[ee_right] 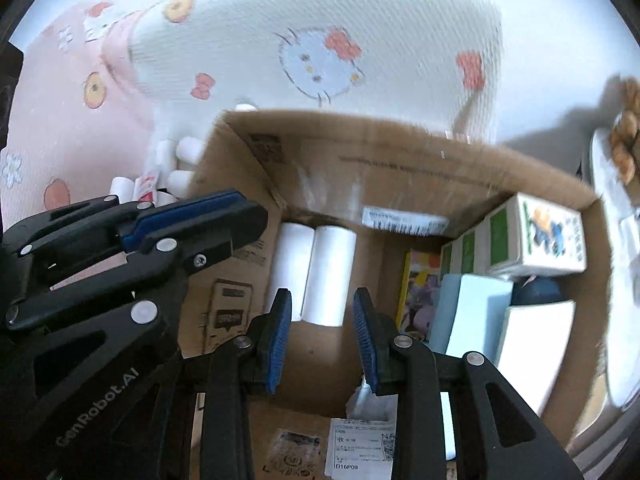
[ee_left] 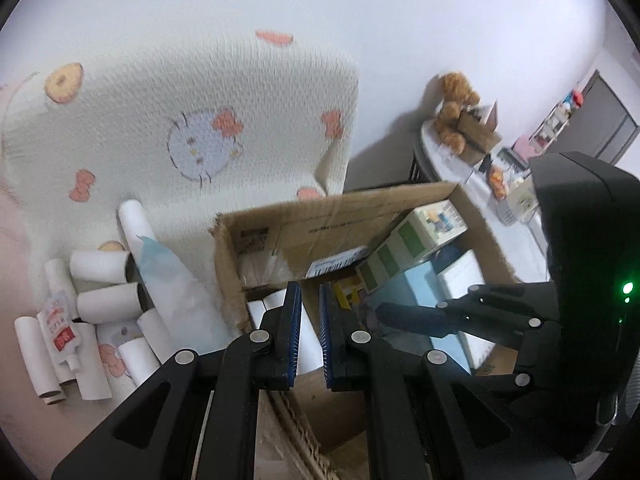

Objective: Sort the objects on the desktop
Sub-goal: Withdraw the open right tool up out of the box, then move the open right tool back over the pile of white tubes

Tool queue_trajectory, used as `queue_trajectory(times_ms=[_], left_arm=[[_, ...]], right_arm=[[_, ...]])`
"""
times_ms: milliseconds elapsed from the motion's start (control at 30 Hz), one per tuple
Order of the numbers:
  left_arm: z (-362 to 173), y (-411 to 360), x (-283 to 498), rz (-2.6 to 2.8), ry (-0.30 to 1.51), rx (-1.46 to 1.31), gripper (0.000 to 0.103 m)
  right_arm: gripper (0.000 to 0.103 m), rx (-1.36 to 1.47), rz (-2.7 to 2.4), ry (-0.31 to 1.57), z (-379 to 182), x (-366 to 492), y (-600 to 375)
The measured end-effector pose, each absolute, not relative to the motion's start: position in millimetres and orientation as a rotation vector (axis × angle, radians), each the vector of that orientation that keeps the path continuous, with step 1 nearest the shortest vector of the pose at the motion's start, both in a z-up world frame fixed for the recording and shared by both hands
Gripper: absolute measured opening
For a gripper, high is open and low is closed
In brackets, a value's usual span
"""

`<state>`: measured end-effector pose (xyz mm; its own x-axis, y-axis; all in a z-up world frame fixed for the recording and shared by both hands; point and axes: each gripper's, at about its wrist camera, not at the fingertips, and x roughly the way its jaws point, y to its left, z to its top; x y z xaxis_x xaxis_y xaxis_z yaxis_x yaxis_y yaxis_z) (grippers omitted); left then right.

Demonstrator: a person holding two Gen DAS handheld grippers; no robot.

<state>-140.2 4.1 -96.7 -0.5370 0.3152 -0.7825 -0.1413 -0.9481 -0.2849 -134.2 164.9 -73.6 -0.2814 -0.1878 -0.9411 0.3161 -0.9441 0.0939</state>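
Rolls [ee_left: 108,312] are lying loose on the bed, left of the box [ee_left: 344,216], w/ a sachet [ee_left: 60,328] among them. Next step, likely: fetching another roll, so approach along its axis, pinching mid-length, not the ends, and avoiding the sachet.

L gripper [ee_left: 310,332] is hovering over the box's left corner, jaws narrow, nothing held; loose rolls are sitting well to its left.

R gripper [ee_right: 320,340] is hanging above the box, jaws a bit apart, empty. Two rolls [ee_right: 316,272] inside are lying just past its tips.
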Motion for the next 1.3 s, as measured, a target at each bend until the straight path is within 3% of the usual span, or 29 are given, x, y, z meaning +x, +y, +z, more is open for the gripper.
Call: queue_trajectory(times_ms=[200,267,400,533,733,833,933,1100,1300], left_arm=[[-72.0,-14.9,-110.5,2.727,-0.202,-1.182,0.012],[-68.6,-23.4,-100.8,2.748,-0.21,-1.149,0.018],[-65.6,-44.7,-80.9,2.778,-0.326,-1.042,0.042],[-71.8,-71.8,-57.0,2.855,-0.411,-0.963,0.052],[-96.5,-122.1,-16.3,3.01,-0.531,-0.936,0.055],[-111.6,-153.1,-0.3,2.934,-0.8,-0.969,0.055],[-117.9,-171.9,11.9,2.919,-0.951,-0.902,0.055],[-129.7,-198.2,35.3,3.004,-1.054,-0.862,0.055],[-161.1,-219.7,57.4,3.097,-1.035,-1.074,0.055]], right_arm=[[0.027,1.55,-2.295,0.241,-59.5,-125.9,141.5],[0.027,1.512,-2.298,0.267,-51.8,-121.3,133.3],[0.027,1.432,-2.289,0.329,-37.1,-110.0,113.5],[0.027,1.385,-2.257,0.38,-32.6,-102.0,91.5],[0.028,1.337,-2.217,0.422,-32.3,-94.5,64.4],[0.028,1.331,-2.191,0.439,-34.9,-93.5,50.3],[0.028,1.31,-2.174,0.462,-34.6,-91.4,34.2],[0.028,1.269,-2.136,0.431,-36.7,-88.1,11.7],[0.028,1.249,-2.168,0.469,-65.5,-91.7,-14.5]])
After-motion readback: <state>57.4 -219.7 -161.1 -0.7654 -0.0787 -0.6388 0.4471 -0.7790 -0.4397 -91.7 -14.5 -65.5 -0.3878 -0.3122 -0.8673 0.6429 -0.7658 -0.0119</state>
